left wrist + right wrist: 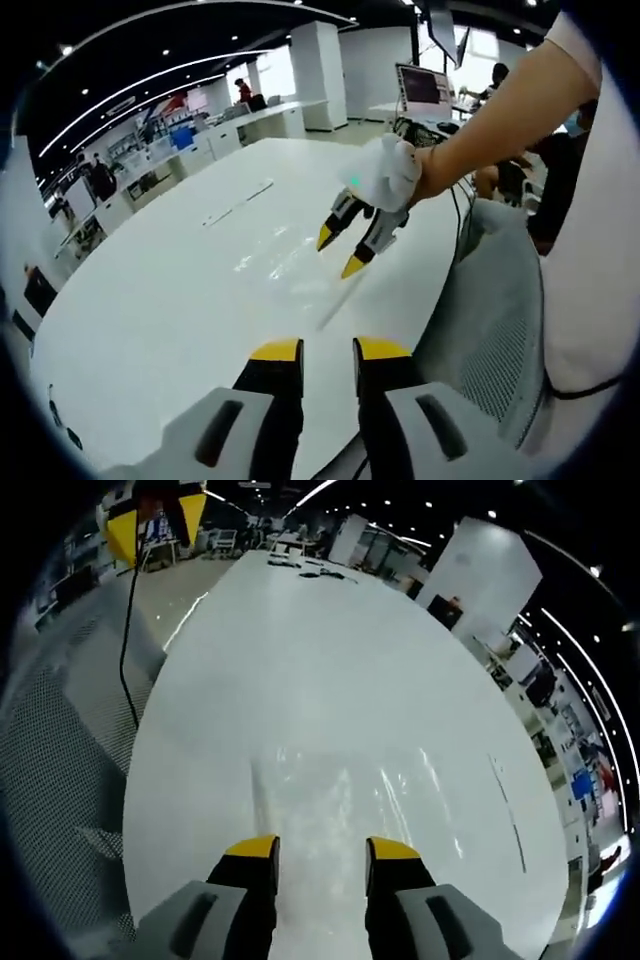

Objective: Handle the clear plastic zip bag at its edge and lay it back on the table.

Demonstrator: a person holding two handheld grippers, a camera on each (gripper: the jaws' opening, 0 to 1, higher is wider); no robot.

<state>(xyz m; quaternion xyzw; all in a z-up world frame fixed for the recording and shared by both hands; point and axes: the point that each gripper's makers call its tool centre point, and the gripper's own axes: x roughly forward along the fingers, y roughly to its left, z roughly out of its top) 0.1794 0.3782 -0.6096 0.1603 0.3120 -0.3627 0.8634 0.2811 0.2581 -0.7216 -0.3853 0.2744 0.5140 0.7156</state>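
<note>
Bag (345, 790) flat on table (300, 650), just ahead of right gripper (320, 852) | both grippers parted, empty

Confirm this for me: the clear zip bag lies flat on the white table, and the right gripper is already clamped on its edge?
Not quite. The clear zip bag does lie flat on the white table, but the right gripper is not clamped on it: the left gripper view shows its jaws open, above the bag. The right gripper view shows them parted too.

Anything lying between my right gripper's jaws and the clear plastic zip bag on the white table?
Nothing: in the right gripper view, the right gripper hangs open just short of the clear plastic zip bag, with bare white table between.
</note>
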